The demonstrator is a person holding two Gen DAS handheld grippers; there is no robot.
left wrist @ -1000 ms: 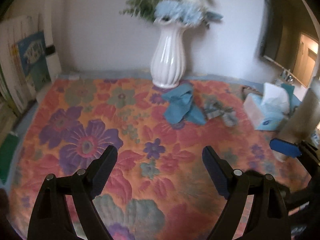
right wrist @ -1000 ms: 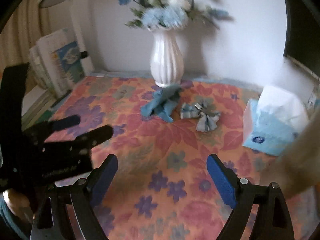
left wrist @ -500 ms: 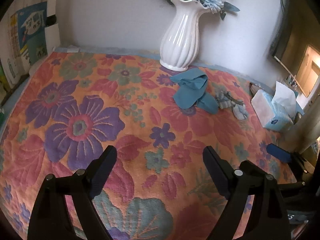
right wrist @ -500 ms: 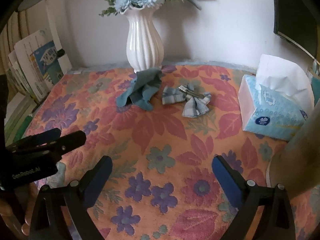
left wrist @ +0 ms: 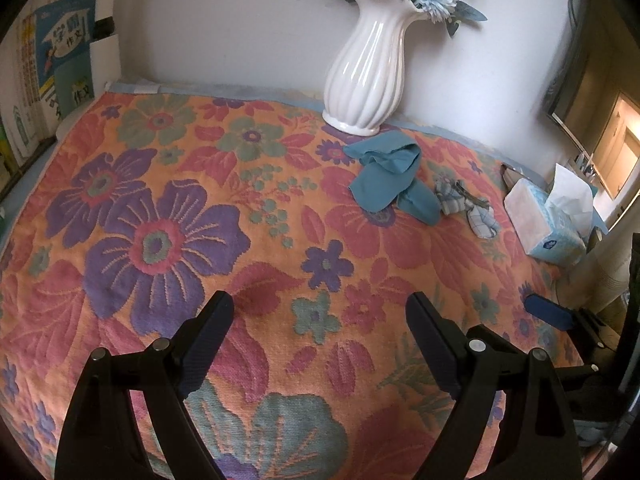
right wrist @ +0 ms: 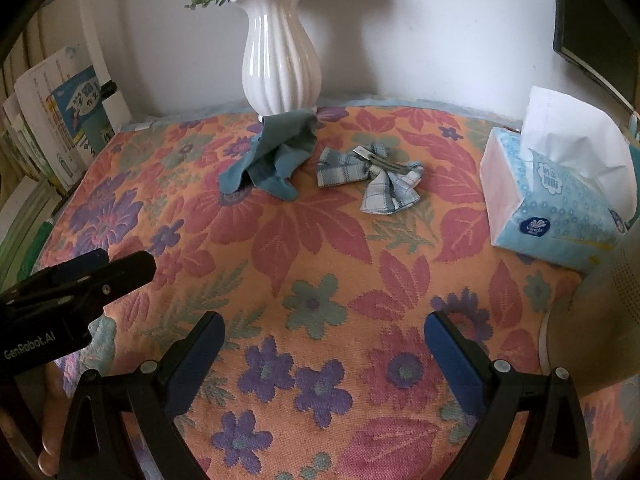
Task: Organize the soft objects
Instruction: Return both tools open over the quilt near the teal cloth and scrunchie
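— The grippers?
— Left gripper (left wrist: pixel 316 320) gapes wide, holding nothing, above the floral cloth (left wrist: pixel 168 240); right gripper (right wrist: pixel 322 338) likewise spread and bare, near the worktop's front.
— And the soft things?
— Teal sock (right wrist: pixel 276 158) lies crumpled, touching the vase (right wrist: pixel 280 64) foot; plaid bow (right wrist: pixel 374 178) just beside it, well apart from both grippers; tissue box (right wrist: pixel 556 208) far right.

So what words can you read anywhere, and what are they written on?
"GenRobot.AI": on the left gripper, seen from the right wrist.
"Vinda": on the blue oval logo of the tissue box; its other print is too small to read.
"作文": on the blue book cover at the left edge; the remaining characters are too blurred.
Nothing else carries text.
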